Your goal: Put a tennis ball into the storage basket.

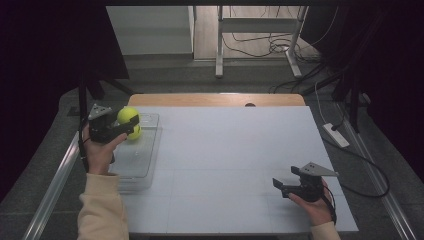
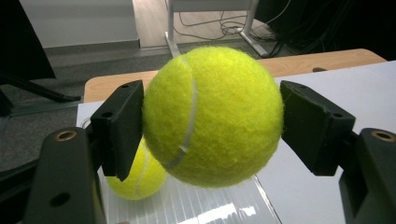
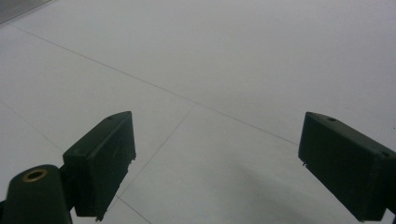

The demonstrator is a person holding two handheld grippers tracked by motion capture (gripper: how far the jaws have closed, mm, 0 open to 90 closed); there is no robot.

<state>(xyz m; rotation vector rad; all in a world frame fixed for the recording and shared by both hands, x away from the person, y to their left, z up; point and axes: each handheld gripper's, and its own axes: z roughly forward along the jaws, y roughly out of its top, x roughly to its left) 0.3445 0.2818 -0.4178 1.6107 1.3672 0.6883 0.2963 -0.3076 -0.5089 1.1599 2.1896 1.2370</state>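
— Pinching a tennis ball point(image 2: 212, 116) in my left tool point(image 1: 121, 126) right now, jaws pressed against its two sides, held up over the far end of the clear tray point(image 1: 136, 165) at the left edge of the surface point(image 1: 235, 165).

— And how does it feel to carry, would you say?

— Light, I'd judge, and the felt gives plenty of grip, so slipping isn't my worry. It's springy, though: squeeze too hard and it could pop out sideways. The hold is across the widest part, pads flat on opposite sides, and that's where I'd want it.

— Anything else in that tray?

— A second ball point(image 2: 135, 179), lying on the tray's ribbed floor just below and behind the one I'm holding. The left gripper view makes that plain; from the high view it's a sliver of yellow tucked under the tool, and whether the two balls touch I can't really tell from up there.

— What's your other hand doing?

— My right tool point(image 1: 281, 188) sits low over the near right part of the surface, jaws spread wide with nothing between them. Its own view looks along the jaws at bare white surface with faint seam lines. The high view adds what neither tool camera gives: the two tools are well apart, with the whole middle of the surface between them.
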